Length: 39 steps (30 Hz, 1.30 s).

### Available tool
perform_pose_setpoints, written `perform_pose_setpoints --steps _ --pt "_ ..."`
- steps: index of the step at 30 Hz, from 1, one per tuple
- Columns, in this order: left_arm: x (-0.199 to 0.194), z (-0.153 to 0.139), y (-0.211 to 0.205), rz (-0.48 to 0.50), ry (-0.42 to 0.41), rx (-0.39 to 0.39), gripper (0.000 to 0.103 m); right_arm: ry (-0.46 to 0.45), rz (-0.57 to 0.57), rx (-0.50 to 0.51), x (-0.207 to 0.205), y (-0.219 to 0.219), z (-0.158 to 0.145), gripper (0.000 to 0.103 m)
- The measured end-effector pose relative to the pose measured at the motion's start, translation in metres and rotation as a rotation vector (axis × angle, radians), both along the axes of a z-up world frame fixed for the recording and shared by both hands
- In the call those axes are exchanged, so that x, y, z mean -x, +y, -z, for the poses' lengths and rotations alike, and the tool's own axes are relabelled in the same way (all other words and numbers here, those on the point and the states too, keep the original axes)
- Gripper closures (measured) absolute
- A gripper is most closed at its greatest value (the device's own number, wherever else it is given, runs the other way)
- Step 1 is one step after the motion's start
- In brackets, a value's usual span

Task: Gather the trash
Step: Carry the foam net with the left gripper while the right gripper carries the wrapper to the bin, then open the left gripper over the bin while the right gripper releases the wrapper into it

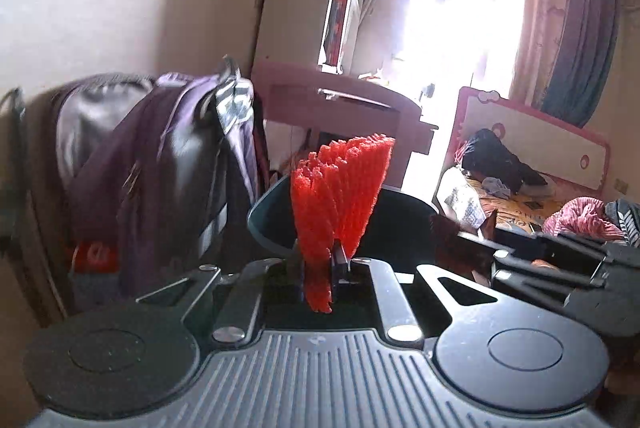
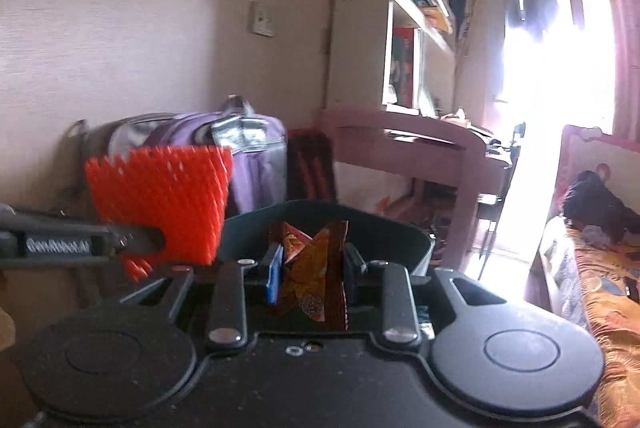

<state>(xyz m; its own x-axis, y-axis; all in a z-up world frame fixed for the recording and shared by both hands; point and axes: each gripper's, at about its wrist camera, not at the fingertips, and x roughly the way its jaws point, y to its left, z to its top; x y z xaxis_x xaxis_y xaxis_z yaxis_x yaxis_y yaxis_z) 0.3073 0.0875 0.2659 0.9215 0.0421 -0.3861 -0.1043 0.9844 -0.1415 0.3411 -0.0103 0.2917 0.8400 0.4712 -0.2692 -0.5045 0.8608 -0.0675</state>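
Note:
My left gripper (image 1: 320,264) is shut on a red foam net sleeve (image 1: 340,196) that stands up between its fingers, just in front of a dark green trash bin (image 1: 272,224). The sleeve also shows in the right wrist view (image 2: 160,204), with the left gripper's finger (image 2: 132,238) beside it. My right gripper (image 2: 310,268) is shut on a crumpled orange-brown snack wrapper (image 2: 312,268), held right at the near rim of the bin (image 2: 380,228). The right gripper's body (image 1: 560,264) shows at the right of the left wrist view.
A purple and grey backpack (image 1: 168,156) leans on the wall at left. A pink desk (image 1: 352,100) with a white shelf (image 1: 340,16) stands behind the bin. A bed (image 1: 540,196) with clothes lies at right by a bright window (image 1: 460,28).

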Motion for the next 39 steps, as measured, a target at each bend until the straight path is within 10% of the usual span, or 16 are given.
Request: perform_pose_setpoints --steps 23,29,39 --pt "-0.131 0.054 -0.014 0.011 0.248 -0.107 0.092 0.14 0.055 0.107 -0.09 0.027 0.036 0.072" --pt "-0.136 0.058 -0.017 -0.001 0.251 -0.147 0.091 0.159 0.07 0.109 -0.097 0.027 0.042 0.058" --pt "-0.118 0.043 -0.015 -0.008 0.218 -0.11 0.064 0.149 0.057 0.041 -0.083 0.007 0.03 0.045"
